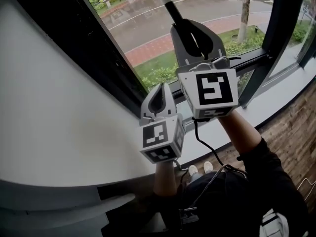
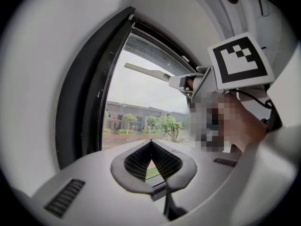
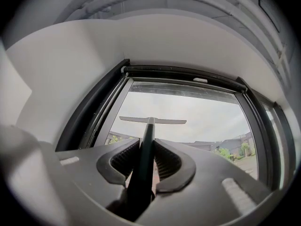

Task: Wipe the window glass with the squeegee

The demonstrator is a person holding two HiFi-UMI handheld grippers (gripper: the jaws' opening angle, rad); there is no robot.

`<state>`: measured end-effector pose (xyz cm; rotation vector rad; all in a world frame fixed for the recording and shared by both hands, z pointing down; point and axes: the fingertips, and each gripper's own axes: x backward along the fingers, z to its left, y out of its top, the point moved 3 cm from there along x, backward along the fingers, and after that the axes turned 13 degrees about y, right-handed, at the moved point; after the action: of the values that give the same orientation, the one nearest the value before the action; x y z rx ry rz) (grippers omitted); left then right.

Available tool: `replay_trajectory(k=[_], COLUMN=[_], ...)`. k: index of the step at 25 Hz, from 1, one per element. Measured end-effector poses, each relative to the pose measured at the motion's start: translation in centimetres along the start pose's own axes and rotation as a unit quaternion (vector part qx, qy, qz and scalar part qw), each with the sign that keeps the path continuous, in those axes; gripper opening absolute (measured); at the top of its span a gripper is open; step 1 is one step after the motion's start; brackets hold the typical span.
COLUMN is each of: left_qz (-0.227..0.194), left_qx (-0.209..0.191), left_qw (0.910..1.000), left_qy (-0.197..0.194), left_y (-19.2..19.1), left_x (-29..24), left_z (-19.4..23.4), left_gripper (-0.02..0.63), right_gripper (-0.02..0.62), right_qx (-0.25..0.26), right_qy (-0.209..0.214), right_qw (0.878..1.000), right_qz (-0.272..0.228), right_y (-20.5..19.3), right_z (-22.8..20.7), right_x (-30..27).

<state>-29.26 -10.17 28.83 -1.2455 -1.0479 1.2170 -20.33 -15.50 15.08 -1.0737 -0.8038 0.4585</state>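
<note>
Window glass [image 3: 197, 112] lies wide between dark frames [image 3: 94, 112]; right tool [image 3: 146, 143] grips the squeegee [image 3: 153, 121] handle, left tool [image 2: 150, 143] closed, empty.

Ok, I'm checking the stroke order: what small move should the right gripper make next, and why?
Probably draw the squeegee straight down the window glass. The right gripper has its jaws shut on the handle, and the blade lies crosswise high on the pane, near the top frame, with most of the glass below it. The left gripper, shut and empty, sits off to its side.
</note>
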Motion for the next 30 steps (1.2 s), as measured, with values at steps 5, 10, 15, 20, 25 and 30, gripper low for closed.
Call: replay_trajectory(k=[5, 10, 15, 20, 25, 30], left_qz=[0.018, 0.028, 0.039, 0.046, 0.056, 0.069], left_qx=[0.003, 0.006, 0.011, 0.019, 0.026, 0.022], left_qw=[0.9998, 0.9996, 0.9992, 0.9987, 0.998, 0.9973], left_qy=[0.002, 0.008, 0.004, 0.012, 0.016, 0.011], left_y=[-1.3, -2.5, -3.1, -3.6, -4.6, -5.7], left_x=[0.3, 0.5, 0.8, 1.0, 1.0, 1.0], left_z=[0.3, 0.7, 0.8, 0.9, 1.0, 1.0], left_gripper=[0.0, 0.0, 0.0, 0.0, 0.0, 0.0], right_gripper=[0.095, 0.095, 0.095, 0.095, 0.095, 0.095], right_qx=[-0.009, -0.02, -0.025, -0.027, -0.032, -0.042], right_qy=[0.0, 0.0, 0.001, 0.003, 0.006, 0.007], right_qw=[1.0, 0.999, 0.999, 0.998, 0.997, 0.996], right_qz=[0.016, 0.026, 0.034, 0.048, 0.066, 0.076], right_y=[-1.6, -2.8, -3.6, -5.0, -6.6, -8.1], right_z=[0.5, 1.0, 1.4, 1.9, 2.4, 2.9], right_x=[0.8, 1.5, 2.1, 2.8, 3.8, 4.6])
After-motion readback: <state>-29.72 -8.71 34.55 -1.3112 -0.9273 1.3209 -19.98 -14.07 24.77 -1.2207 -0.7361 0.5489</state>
